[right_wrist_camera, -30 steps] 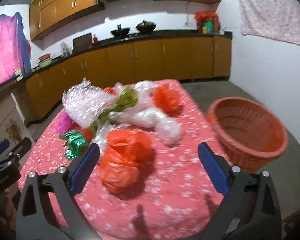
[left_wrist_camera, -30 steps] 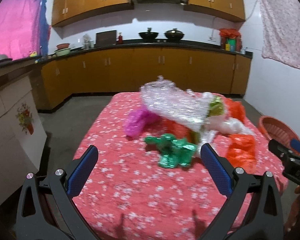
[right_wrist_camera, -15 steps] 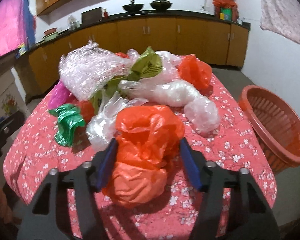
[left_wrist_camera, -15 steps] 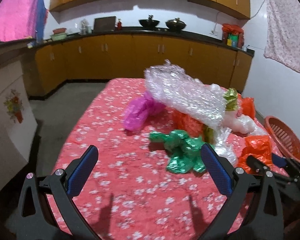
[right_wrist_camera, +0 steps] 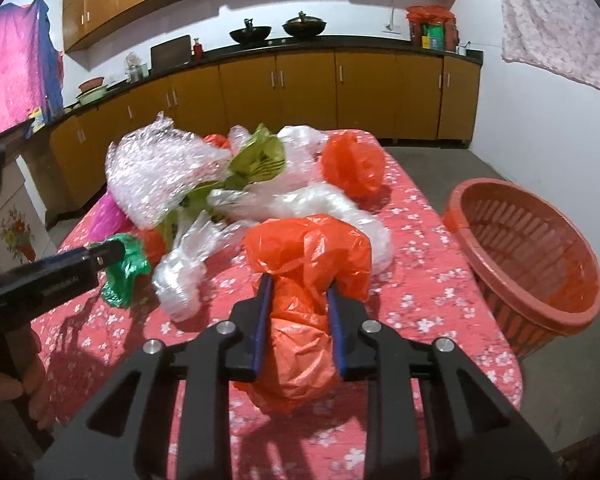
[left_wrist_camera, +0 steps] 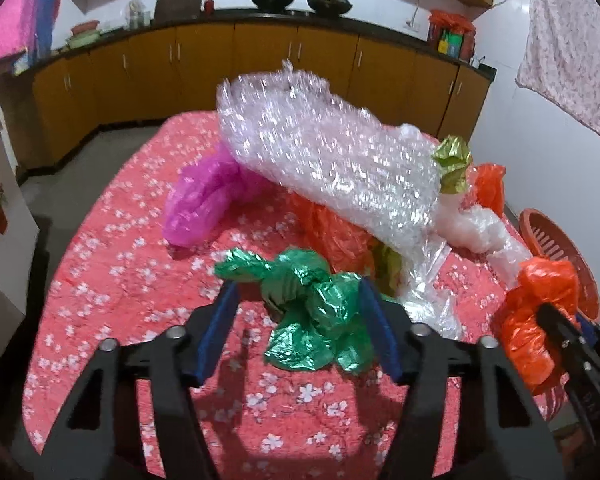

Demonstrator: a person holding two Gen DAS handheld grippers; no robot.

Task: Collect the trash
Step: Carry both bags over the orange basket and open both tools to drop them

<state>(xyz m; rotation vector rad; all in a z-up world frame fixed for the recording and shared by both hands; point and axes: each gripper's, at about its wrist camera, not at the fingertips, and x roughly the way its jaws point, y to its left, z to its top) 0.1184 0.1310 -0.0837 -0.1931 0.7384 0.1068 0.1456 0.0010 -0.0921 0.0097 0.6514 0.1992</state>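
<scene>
Your right gripper (right_wrist_camera: 298,312) has just been closing; its blue fingers (right_wrist_camera: 263,320) now pinch the waist of the orange bag (right_wrist_camera: 308,264), which lies on the bench (right_wrist_camera: 420,280) beside the basket (right_wrist_camera: 532,256). Your left gripper (left_wrist_camera: 300,322) has also been closing; the green foil bag (left_wrist_camera: 312,312) lies between its fingers (left_wrist_camera: 220,320), the right finger touching it, the left apart, not yet clenched.

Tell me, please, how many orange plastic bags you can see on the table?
3: orange bag in the right gripper; another at the far right; a third under the bubble wrap. More may be hidden.
</scene>
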